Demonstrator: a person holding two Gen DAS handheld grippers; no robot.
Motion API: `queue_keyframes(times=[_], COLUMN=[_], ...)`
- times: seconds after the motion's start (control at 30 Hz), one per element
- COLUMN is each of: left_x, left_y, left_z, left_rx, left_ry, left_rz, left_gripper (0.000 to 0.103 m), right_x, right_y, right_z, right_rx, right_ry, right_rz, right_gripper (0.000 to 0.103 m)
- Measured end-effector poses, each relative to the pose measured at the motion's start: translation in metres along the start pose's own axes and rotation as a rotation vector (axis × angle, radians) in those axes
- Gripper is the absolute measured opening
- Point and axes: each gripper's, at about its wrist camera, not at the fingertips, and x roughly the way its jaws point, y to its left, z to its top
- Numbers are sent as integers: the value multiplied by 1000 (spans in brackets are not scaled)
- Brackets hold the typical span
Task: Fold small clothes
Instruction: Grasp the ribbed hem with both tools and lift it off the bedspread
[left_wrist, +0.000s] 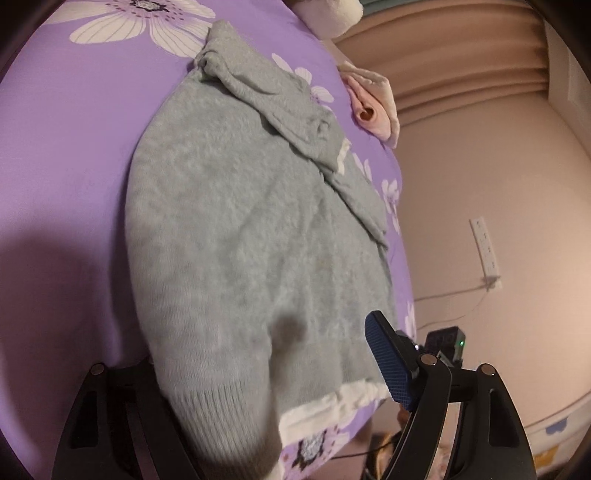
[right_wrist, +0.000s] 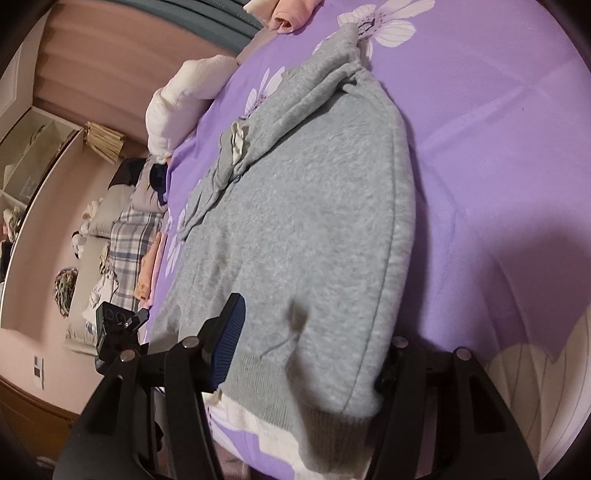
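Purple floral bedsheet (left_wrist: 74, 184), grey sweater (left_wrist: 229, 229) between both open tongs

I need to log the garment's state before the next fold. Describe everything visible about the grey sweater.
The grey sweater is a fuzzy knit with ribbed hem and cuffs and white trim at its edges. It lies flat on the purple floral bedsheet, sleeves folded across the far end. Its near hem lies between the fingers of the left claw and the right claw, both open around the fabric; whether they touch it is unclear.
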Motion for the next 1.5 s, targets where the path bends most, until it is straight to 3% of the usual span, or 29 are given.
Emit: queue_keyframes(times=[0.3,0.4,0.47,0.5,0.53,0.57,0.63,0.77,0.97,1.2,1.5], left_x=[-3,1,4,4,4,3,1,-3,-10,-28,-49], left_y=[4,2,2,3,6,10,20,25,-2,-27,-49], left_z=[-6,-2,-1,0,0,1,2,2,6,13,12], left_rx=[-26,-28,-26,-31,-47,-75,-125,-150,-18,60,92], left_ry=[7,-4,-11,-15,-18,-22,-28,-33,-78,-170,-199], left_rz=[0,28,72,93,105,103,90,59,-29,-209,-228], left_gripper=[80,73,58,53,42,32,21,18,13,11,10], right_x=[-3,0,5,8,10,11,11,7,-1,-17,-43], right_y=[-3,-3,0,0,-2,-2,-3,1,19,51,76], right_z=[-14,-12,-13,-13,-13,-13,-14,-13,-8,2,3], right_rx=[19,25,11,8,13,20,32,25,-13,-73,-126], right_ry=[37,29,27,23,19,13,-6,-23,-68,-149,-213], right_rz=[21,19,1,-10,-6,1,16,37,92,214,268], right_gripper=[50,45,34,24,19,18,15,14,12,11,11])
